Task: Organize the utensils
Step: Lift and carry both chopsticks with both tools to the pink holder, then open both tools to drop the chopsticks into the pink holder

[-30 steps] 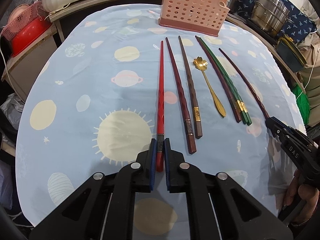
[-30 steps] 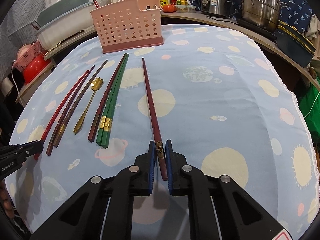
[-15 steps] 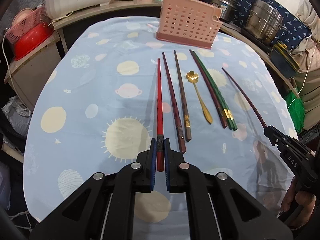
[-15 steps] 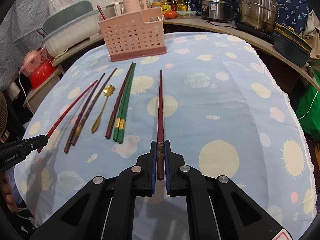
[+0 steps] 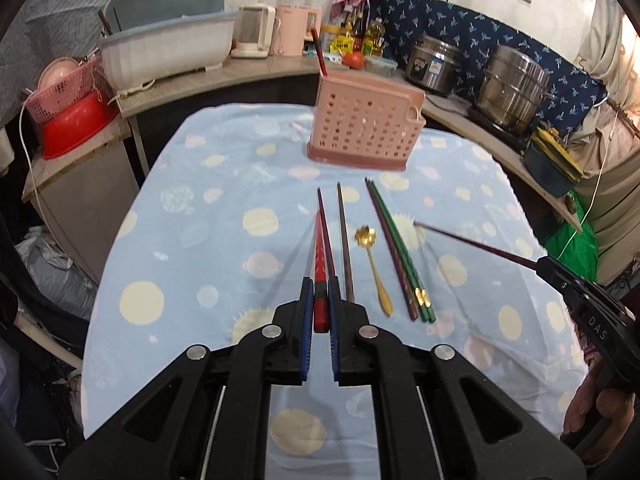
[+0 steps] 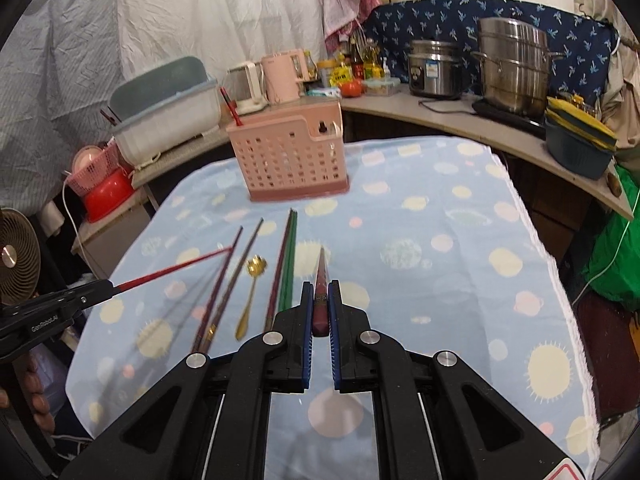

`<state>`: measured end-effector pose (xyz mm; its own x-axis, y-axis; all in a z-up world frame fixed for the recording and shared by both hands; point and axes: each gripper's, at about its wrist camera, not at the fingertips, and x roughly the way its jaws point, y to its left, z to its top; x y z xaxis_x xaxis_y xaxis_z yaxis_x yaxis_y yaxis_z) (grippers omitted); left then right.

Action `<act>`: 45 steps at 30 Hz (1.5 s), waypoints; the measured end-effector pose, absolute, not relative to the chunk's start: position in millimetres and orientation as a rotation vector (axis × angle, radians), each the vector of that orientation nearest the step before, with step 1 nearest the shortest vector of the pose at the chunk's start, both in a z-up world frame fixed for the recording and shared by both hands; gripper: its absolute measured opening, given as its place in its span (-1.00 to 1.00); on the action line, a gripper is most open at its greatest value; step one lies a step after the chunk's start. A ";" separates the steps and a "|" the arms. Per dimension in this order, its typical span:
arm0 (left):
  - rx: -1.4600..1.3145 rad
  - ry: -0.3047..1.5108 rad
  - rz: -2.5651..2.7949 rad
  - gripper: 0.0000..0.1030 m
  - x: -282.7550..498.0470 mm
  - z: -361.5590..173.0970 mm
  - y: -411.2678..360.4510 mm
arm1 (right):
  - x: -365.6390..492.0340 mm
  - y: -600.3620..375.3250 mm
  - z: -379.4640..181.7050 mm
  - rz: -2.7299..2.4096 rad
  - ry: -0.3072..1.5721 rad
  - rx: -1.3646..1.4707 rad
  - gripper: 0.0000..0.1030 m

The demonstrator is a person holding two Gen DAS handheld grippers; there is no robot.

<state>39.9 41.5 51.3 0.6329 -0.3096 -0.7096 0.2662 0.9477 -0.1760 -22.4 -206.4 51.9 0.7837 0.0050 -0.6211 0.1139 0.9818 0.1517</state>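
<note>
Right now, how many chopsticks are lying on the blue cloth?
5: a dark red one and a brown one on one side of the gold spoon, a maroon one and two green ones on the other. None seems hidden.

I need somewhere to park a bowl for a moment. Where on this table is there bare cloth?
The tablecloth lies bare right of the green chopsticks, out to its right edge, and left of the brown chopsticks. It is crowded in the middle row, around the gold spoon, with the pink basket behind.
</note>
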 end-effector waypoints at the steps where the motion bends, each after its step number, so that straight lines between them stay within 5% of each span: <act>1: -0.058 0.810 -0.331 -0.87 41.8 57.1 41.6 | -21.4 -206.6 57.3 -0.058 0.659 0.186 -0.86; 21: -0.052 0.589 -0.315 -0.87 108.3 166.1 24.3 | 30.4 -222.8 145.7 -0.030 0.515 0.189 -0.86; 38: -0.054 0.360 -0.327 -0.87 214.1 284.8 -21.3 | 162.0 -244.9 241.5 -0.041 0.362 0.156 -0.86; 45: -0.045 0.324 -0.298 -0.87 263.1 285.8 -38.3 | 215.9 -247.2 247.7 -0.043 0.320 0.162 -0.86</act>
<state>263.1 -38.3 285.8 0.9049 -0.2953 -0.3067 0.2811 0.9554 -0.0905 215.9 -247.2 247.7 0.9483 -0.0161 -0.3169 0.0675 0.9861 0.1520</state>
